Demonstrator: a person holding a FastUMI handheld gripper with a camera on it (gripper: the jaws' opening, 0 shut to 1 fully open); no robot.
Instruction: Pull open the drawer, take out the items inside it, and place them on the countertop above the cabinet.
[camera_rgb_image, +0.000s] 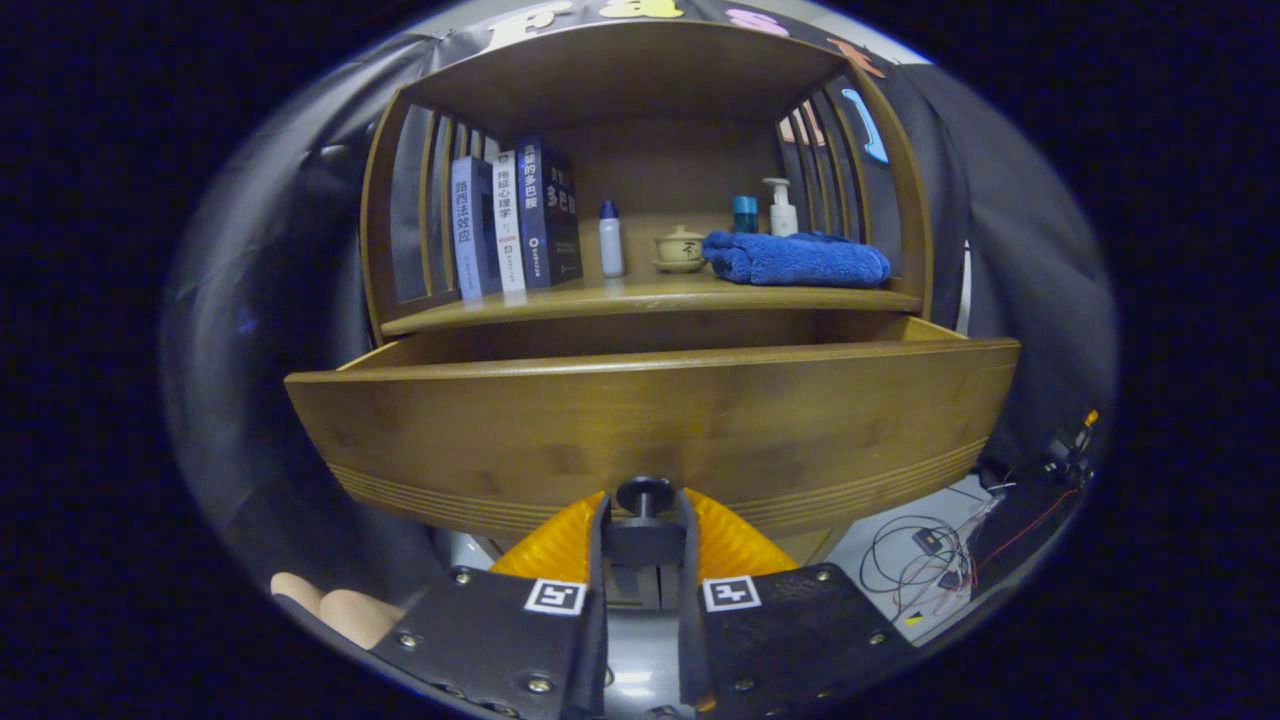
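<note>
Gripper (644, 520): level, fingers clamped on the knob (644, 494) from both sides.
Hand (340, 610): fingertips beside the gripper's left.
Drawer (650, 430): pulled out; inside hidden.
Countertop (650, 297): books (515, 220) with spine text too small to read, bottles, cup, blue towel (795, 259).
Floor: wires at right.
</note>
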